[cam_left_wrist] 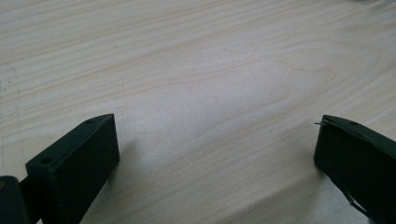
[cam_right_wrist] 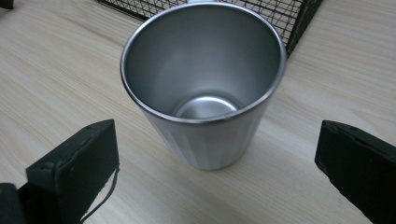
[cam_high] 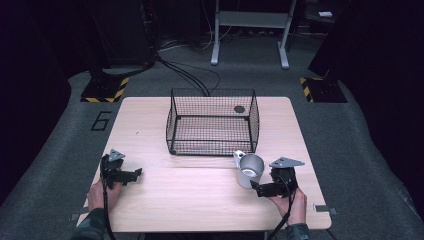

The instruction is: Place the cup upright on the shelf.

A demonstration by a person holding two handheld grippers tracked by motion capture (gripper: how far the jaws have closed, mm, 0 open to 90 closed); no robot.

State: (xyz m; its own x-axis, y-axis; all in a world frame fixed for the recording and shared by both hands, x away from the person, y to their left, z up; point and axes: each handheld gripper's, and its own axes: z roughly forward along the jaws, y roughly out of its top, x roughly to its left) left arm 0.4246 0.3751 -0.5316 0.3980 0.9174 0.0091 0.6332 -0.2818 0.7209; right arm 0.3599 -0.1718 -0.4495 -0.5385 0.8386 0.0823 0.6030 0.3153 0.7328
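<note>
Wooden table [cam_high: 200, 200], "6" [cam_high: 101, 121] on floor, steel cup [cam_right_wrist: 205, 88] unlabelled, both claws wide open, empty

1. Light wood bench [cam_high: 200, 200] sitting on grey carpet floor [cam_high: 360, 165], w/ dark curtains around.
2. Black wire basket [cam_high: 212, 122] standing upright at bench's far-centre, showing a dark round spot near its far right corner.
3. Steel cup [cam_high: 249, 170] standing upright just in front of basket's near right corner, mouth open upward, handle pointing toward basket; inside looking empty in right gripper view [cam_right_wrist: 205, 79].
4. Grey metal frame legs [cam_high: 250, 30] standing on floor beyond bench.
5. Yellow-black striped base plates [cam_high: 105, 90] lying at far left & right; cables [cam_high: 185, 72] running across floor.
6. Number "6" [cam_high: 101, 121] marking floor left of bench.
</note>
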